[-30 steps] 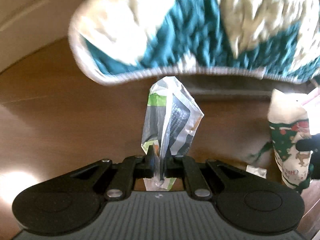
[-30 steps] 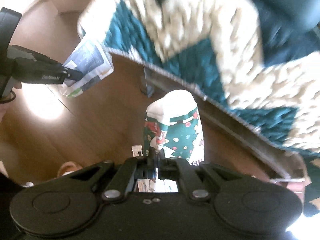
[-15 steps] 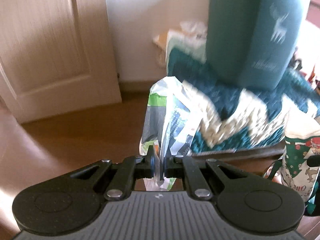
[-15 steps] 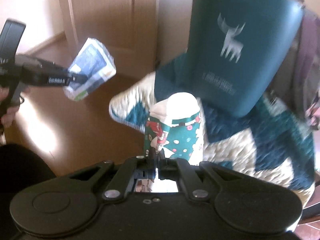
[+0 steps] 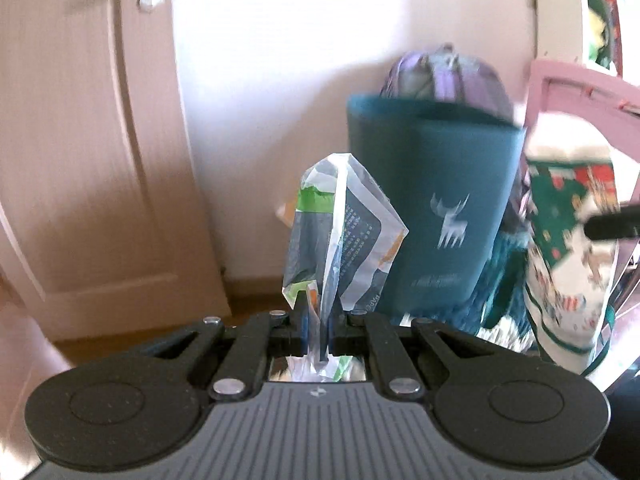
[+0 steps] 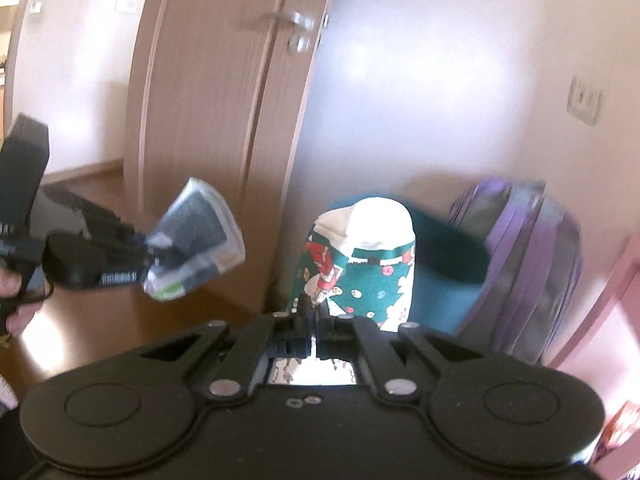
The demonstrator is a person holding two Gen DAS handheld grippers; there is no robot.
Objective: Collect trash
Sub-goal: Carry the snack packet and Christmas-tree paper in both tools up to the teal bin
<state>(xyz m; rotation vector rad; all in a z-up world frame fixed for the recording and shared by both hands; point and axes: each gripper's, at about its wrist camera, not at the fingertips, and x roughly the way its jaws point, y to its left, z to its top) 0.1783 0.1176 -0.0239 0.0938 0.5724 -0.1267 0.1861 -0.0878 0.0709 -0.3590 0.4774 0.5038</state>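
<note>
The left tongs point(image 5: 318, 330) are pinched nearly closed on a crumpled wrapper point(image 5: 340, 236), a white plastic packet with dark printed panels and a green patch; the wrapper stands up from between the jaws, clear of the floor; from the right wrist view the same left tongs point(image 6: 150, 258) reach in from the left edge with the wrapper point(image 6: 196, 236) at their tip, and a hand point(image 6: 10, 292) grips the handle at the frame's edge. The right tongs point(image 6: 310, 320) are fully closed on the lower edge of a Christmas bag point(image 6: 362, 264), green and white with red figures and a white top; the bag rises straight ahead of the jaws; in the left wrist view that bag point(image 5: 568, 248) hangs at the right side, with a dark tip of the right tongs point(image 5: 612, 226) across it. Behind both items stands a teal bag point(image 5: 436, 208) printed with a pale deer; it is open at the top; a purple backpack point(image 6: 532, 264) sits just behind it, against the wall. A pale door point(image 6: 224, 120) with a metal handle point(image 6: 296, 26) fills the left of the scene; a strip of brown wooden floor point(image 6: 120, 320) shows below it; a pink frame point(image 5: 560, 92) stands at the far right.
</note>
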